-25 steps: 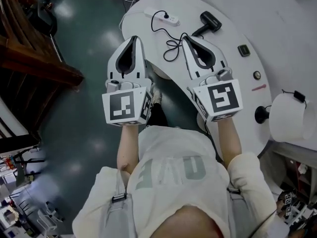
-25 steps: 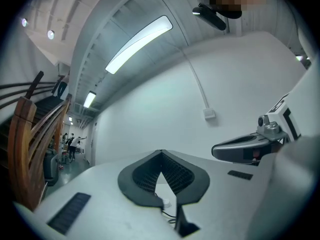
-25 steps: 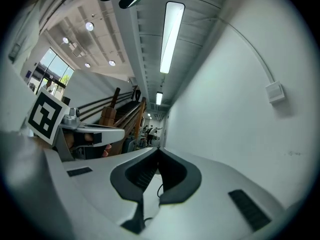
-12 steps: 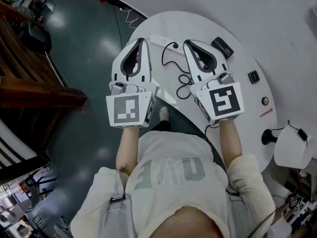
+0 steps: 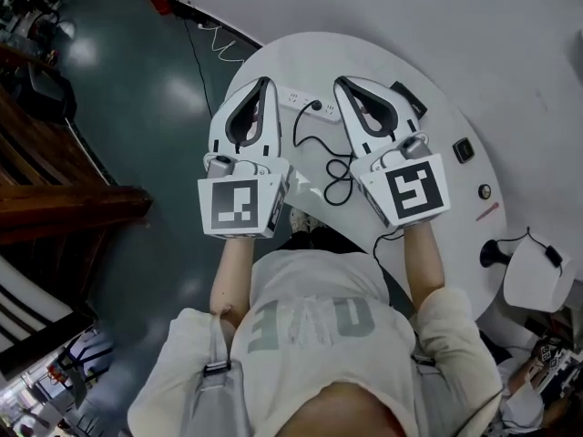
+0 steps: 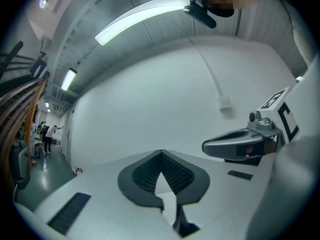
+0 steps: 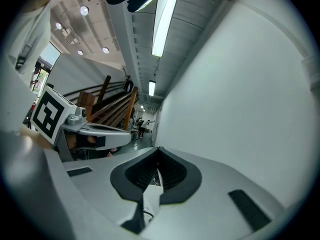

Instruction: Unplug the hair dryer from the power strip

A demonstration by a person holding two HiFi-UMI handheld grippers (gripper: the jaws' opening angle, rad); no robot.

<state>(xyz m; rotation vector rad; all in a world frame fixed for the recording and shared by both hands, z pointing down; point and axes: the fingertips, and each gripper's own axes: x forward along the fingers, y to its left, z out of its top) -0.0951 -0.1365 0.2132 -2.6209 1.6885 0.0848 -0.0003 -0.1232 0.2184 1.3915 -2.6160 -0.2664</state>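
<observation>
White and round, the table (image 5: 373, 53) stands on a dark green floor (image 5: 155, 89) beside a plain wall (image 5: 510, 25). On the table lies a white power strip (image 5: 293, 96), and a black plug (image 5: 316, 106) sits in it. That is how the hair dryer gets its power. A thin black cord (image 5: 337, 178) runs from the plug and curls in loose loops on the table. The black hair dryer (image 5: 407, 96) lies just past the right gripper (image 5: 338, 82), which hides most of it. The left gripper (image 5: 264, 81) is held out beside it, and the power strip shows between their two tips. Both grippers point out flat above the table. Both are closed tight with nothing in them, because they have not taken hold of anything yet. The plug is not pulled out, so the job looks like it is only starting. I think one gripper will need to open and pinch the plug. The other may have to hold the strip down so it does not lift up too.
</observation>
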